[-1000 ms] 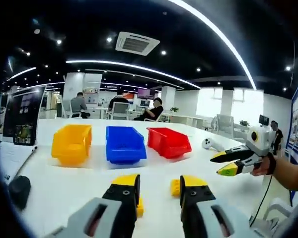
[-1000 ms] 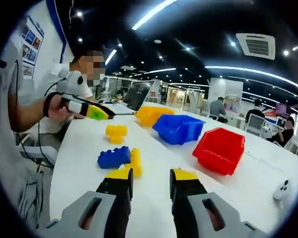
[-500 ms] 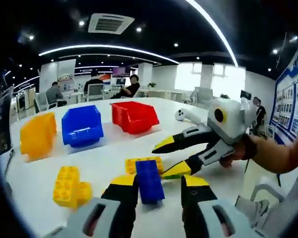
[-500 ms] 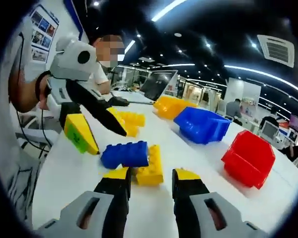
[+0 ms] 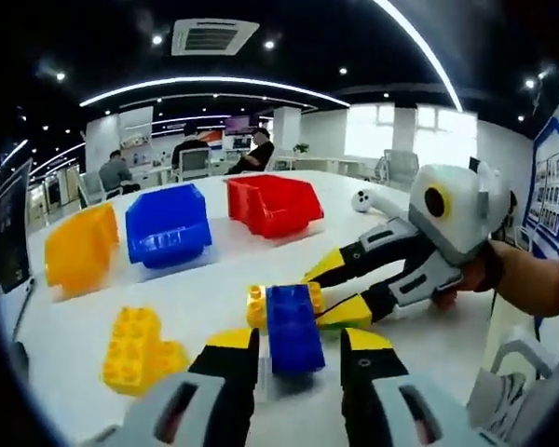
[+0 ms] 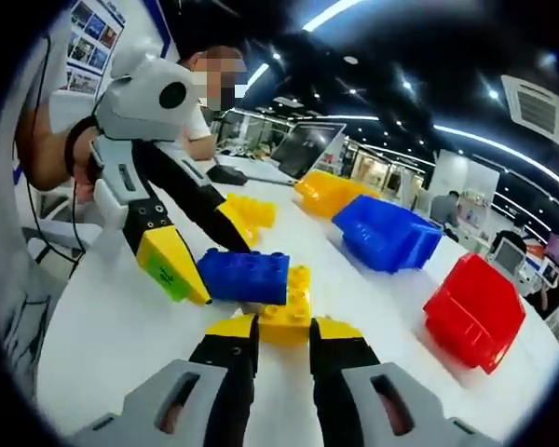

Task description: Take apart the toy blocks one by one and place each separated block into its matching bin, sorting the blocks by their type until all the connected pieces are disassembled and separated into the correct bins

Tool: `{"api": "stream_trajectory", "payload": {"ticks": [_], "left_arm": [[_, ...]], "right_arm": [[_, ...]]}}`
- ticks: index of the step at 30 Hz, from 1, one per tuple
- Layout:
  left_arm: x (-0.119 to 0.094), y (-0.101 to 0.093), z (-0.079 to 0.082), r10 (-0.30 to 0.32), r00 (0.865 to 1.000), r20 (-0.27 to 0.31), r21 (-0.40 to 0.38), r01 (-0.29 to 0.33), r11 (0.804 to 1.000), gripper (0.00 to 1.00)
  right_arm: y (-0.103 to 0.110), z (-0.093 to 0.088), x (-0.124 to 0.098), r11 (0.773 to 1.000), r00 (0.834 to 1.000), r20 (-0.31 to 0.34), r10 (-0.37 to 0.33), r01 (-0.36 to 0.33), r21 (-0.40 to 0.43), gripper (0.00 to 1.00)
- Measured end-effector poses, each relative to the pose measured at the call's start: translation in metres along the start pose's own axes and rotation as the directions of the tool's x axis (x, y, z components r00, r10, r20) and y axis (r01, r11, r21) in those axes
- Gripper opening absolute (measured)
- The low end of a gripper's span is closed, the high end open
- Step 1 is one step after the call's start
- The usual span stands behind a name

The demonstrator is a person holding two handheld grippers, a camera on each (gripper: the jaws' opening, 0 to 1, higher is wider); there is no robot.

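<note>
In the left gripper view, your left hand-held gripper (image 5: 300,349) rises from the bottom of the frame with its jaws apart, and the blue block (image 5: 293,326) lies between the two yellow tips, joined to the yellow block (image 5: 281,300) just behind it. I cannot tell if the jaws already touch the blue block. Your right hand-held gripper (image 5: 340,291) comes in from the right side of the frame, and its jaws stand on both sides of the yellow block.

In the right gripper view, the yellow block is at the bottom centre, between the tips of the right hand-held gripper, whose jaws are nearly closed on it.

A separate yellow block cluster (image 5: 140,347) lies on the white worktop (image 5: 205,293) at lower left. The yellow bin (image 5: 74,250), blue bin (image 5: 168,226) and red bin (image 5: 272,205) stand in a row behind, at the middle of the frame.
</note>
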State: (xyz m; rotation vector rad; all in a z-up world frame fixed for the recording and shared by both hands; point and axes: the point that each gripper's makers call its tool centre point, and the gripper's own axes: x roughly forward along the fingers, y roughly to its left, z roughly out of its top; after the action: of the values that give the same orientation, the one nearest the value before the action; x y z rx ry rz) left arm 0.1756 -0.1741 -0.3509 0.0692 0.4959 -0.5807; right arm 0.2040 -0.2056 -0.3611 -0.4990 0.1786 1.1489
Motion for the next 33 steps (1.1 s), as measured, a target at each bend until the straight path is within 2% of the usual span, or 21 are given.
{"api": "stream_trajectory", "payload": {"ticks": [3,6,10,16,20,22,29,30,31,32,33], "left_arm": [[0.004,-0.002,-0.009,0.017,0.999,-0.032,0.023,-0.016,1.0,0.35],[0.007,0.003,-0.01,0.043,0.998,-0.052,-0.012,-0.044,0.999,0.36],[0.01,0.007,-0.007,0.04,0.999,-0.038,-0.047,-0.042,0.998,0.27],[0.011,0.012,-0.009,0.04,0.998,-0.057,0.0,-0.04,0.999,0.26],[0.012,0.009,-0.01,0.03,0.998,-0.063,0.015,-0.029,0.999,0.26],[0.012,0.008,-0.009,0.032,0.997,-0.063,0.034,-0.03,0.999,0.26],[0.011,0.007,-0.012,0.013,0.997,-0.076,0.029,-0.01,1.0,0.26],[0.011,0.007,-0.012,0.01,0.997,-0.078,0.035,-0.007,0.999,0.26],[0.01,0.008,-0.008,0.03,0.996,-0.087,0.114,-0.02,0.993,0.25],[0.01,0.007,0.002,0.029,0.999,-0.043,0.223,-0.019,0.975,0.25],[0.005,0.011,0.006,0.078,0.996,-0.032,0.305,-0.064,0.95,0.25]], "right_arm": [[0.001,0.001,0.0,0.999,1.0,-0.003,-0.01,0.01,-0.046,0.23],[0.004,0.005,0.0,0.998,1.0,0.012,-0.015,0.016,-0.062,0.23],[0.006,0.007,0.0,0.993,0.998,0.012,-0.059,0.06,-0.103,0.23],[0.006,0.009,0.001,0.985,0.996,0.002,-0.085,0.084,-0.153,0.24],[0.003,0.018,0.002,0.975,0.994,0.023,-0.106,0.109,-0.196,0.3],[0.005,0.015,0.006,0.976,0.996,-0.001,-0.09,0.088,-0.198,0.26],[0.006,0.015,0.005,0.975,0.996,-0.04,-0.085,0.075,-0.21,0.24],[0.004,0.015,0.005,0.982,0.994,-0.065,-0.09,0.078,-0.17,0.23],[0.005,0.015,0.005,0.982,0.993,-0.068,-0.092,0.079,-0.17,0.22],[0.002,0.018,0.006,0.977,0.994,-0.057,-0.098,0.085,-0.197,0.22],[0.002,0.01,0.004,0.974,0.99,-0.093,-0.11,0.088,-0.21,0.22]]}}
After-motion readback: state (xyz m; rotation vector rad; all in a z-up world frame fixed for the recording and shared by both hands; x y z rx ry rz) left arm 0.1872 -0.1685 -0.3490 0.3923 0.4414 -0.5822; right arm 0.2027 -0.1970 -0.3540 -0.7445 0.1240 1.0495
